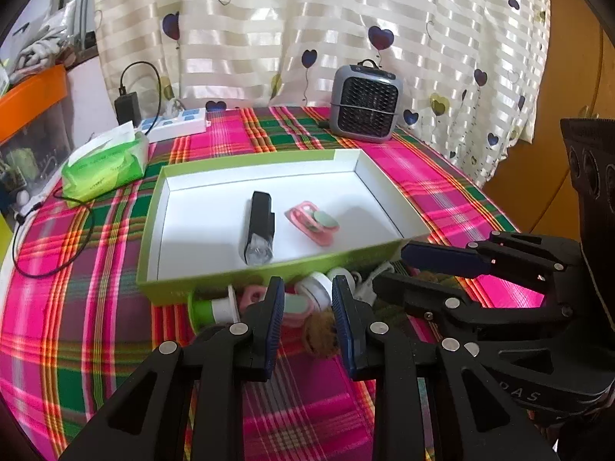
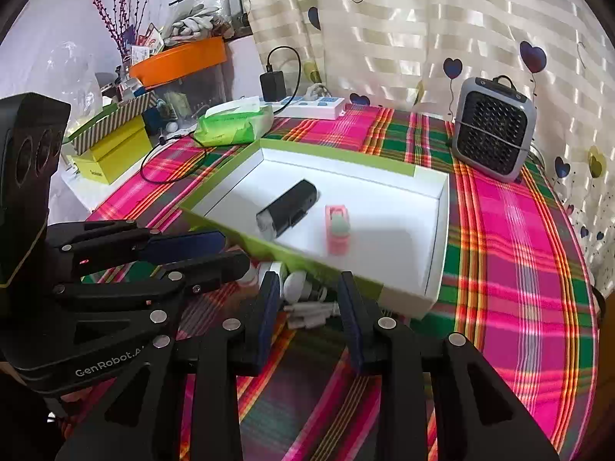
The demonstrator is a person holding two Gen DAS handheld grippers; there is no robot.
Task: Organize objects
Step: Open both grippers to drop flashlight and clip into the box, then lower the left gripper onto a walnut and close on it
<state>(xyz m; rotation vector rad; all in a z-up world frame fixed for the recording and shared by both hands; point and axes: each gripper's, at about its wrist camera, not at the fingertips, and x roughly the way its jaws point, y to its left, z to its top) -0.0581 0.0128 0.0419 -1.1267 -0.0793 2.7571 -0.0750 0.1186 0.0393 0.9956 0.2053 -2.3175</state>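
From my left tool and my right tool both cameras look forward and down, near the desk (image 1: 96,345), sharing the open box (image 1: 246,272).

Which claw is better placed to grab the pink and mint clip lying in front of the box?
Left, probably. The left claw is open with the clip showing right between its tips, beside the box. The right claw faces white pieces instead.
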